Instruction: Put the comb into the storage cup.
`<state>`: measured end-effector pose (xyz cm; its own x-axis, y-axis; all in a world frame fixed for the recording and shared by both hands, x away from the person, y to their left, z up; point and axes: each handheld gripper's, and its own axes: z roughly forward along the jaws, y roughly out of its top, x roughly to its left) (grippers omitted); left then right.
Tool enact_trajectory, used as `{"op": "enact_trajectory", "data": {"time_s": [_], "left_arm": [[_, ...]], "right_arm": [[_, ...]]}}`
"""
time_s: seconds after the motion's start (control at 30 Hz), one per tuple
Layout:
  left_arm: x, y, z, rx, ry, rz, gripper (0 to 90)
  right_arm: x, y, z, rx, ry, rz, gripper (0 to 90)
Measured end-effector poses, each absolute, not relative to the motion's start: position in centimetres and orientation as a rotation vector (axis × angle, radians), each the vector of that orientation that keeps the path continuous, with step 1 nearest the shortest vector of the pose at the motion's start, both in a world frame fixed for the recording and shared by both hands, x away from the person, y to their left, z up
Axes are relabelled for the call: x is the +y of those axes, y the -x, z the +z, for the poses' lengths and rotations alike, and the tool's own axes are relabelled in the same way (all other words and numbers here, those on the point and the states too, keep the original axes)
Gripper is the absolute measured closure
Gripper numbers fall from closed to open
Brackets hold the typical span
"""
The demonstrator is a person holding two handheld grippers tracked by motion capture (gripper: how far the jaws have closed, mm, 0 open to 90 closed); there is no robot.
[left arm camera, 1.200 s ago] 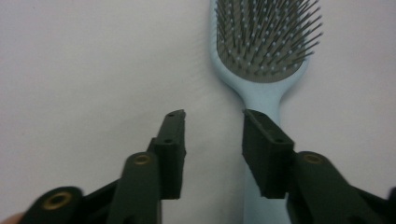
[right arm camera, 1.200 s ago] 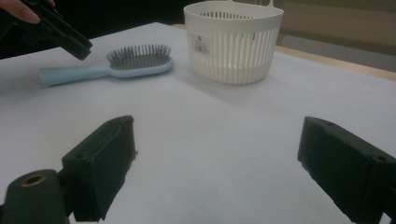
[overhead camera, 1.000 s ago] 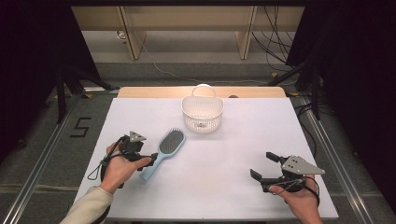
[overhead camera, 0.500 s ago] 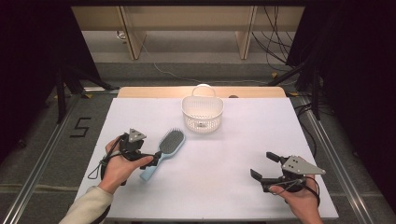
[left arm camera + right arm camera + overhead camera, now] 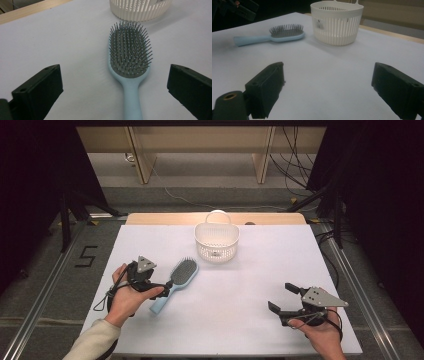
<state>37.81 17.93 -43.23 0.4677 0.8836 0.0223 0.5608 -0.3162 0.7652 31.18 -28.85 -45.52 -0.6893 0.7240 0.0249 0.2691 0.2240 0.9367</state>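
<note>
Since the earlier high-view frames, the left gripper's (image 5: 162, 287) jaws had just been opening, and they now stood wide apart with the hairbrush handle lying between them, untouched by either pad; the hairbrush, the basket and the right gripper lay where they had been.

Table (image 5: 240, 320): covered in white, it occupied the centre and lower part of the high view, with a bare wooden strip along its far edge.

Basket (image 5: 216, 241): white, slatted, with a loop handle, it stood upright at the upper centre of the high view, near the far edge of the table. In the left gripper view its wall (image 5: 140, 10) appeared at the top of the frame, just beyond the bristle end of the hairbrush and not touching it.

Hairbrush (image 5: 175, 280): pale blue with a grey bristle pad, it lay flat on the table, bristles up, at left of centre in the high view, head pointing toward the basket and handle toward the lower left. In the left gripper view it (image 5: 130, 60) lay centred between the two black jaws.

Right gripper (image 5: 285, 297): held at the lower right of the high view, well apart from the hairbrush and basket, jaws spread apart with nothing between them, as the right gripper view confirmed.
</note>
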Motion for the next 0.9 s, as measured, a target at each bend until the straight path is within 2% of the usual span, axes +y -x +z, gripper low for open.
{"op": "enact_trajectory", "data": {"time_s": [0.57,0.9], "left_arm": [[17.2,-38.1,-42.7,1.145,-2.067,0.532,0.3],[16.3,-38.6,-42.8,1.184,-2.210,0.472,1.9]], "right_arm": [[-28.8,-31.2,-45.6,2.088,-0.915,1.460,12.0],[-28.8,-31.2,-45.6,2.088,-0.916,1.457,12.0]]}}
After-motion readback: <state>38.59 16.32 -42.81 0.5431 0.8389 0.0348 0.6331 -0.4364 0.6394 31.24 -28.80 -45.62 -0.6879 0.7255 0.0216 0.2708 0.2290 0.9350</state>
